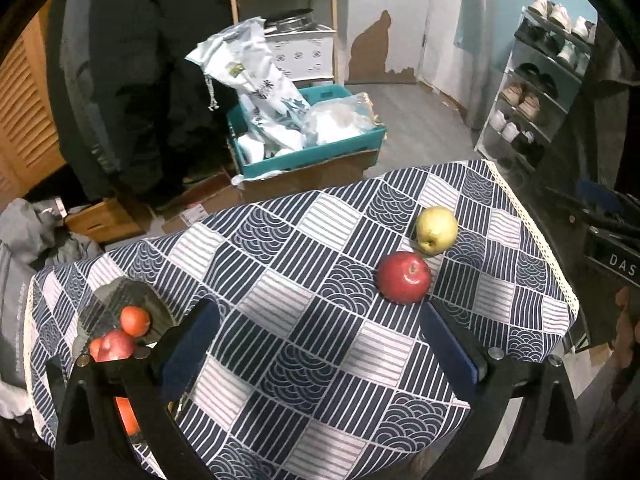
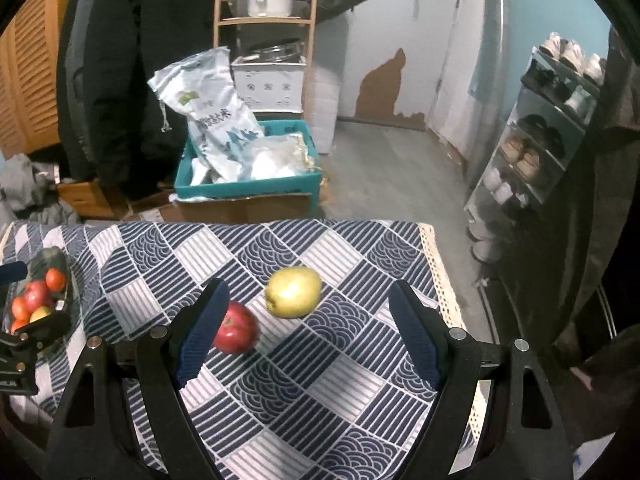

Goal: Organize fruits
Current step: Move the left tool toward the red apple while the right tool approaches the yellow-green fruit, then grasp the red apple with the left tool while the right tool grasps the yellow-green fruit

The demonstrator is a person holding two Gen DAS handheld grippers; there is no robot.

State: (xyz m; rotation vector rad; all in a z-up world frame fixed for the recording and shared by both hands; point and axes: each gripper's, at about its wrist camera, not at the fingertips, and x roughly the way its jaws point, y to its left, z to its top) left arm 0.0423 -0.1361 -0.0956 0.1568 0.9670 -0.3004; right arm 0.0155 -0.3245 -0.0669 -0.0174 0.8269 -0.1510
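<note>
Fruits lie loose on the surface (image 2: 328,380), which is covered by a blue-and-white patterned cloth: a red apple (image 2: 236,328) and a yellow-green apple (image 2: 294,291) sit just beside each other near the far right part of the cloth, well apart from the dish at the left edge. The right gripper (image 2: 308,328) points steeply down over the cloth with its jaws released and spread wide, gripping nothing; its left finger (image 2: 200,336) overlaps the red apple's edge in the right wrist view, though whether it touches cannot be told, and the yellow-green apple shows in the gap beyond the tips. The left gripper (image 1: 320,344) also tilts down toward the cloth, jaws released and wide apart with only bare cloth between them; the red apple (image 1: 405,277) lies just past its right fingertip and the yellow-green one (image 1: 437,229) beyond that. A clear glass dish (image 2: 50,264) at the surface's left edge holds small red and orange fruits and one yellowish one. On the floor beyond, a teal crate (image 2: 248,188) holds a printed white sack (image 2: 216,120) and plastic bags.
</note>
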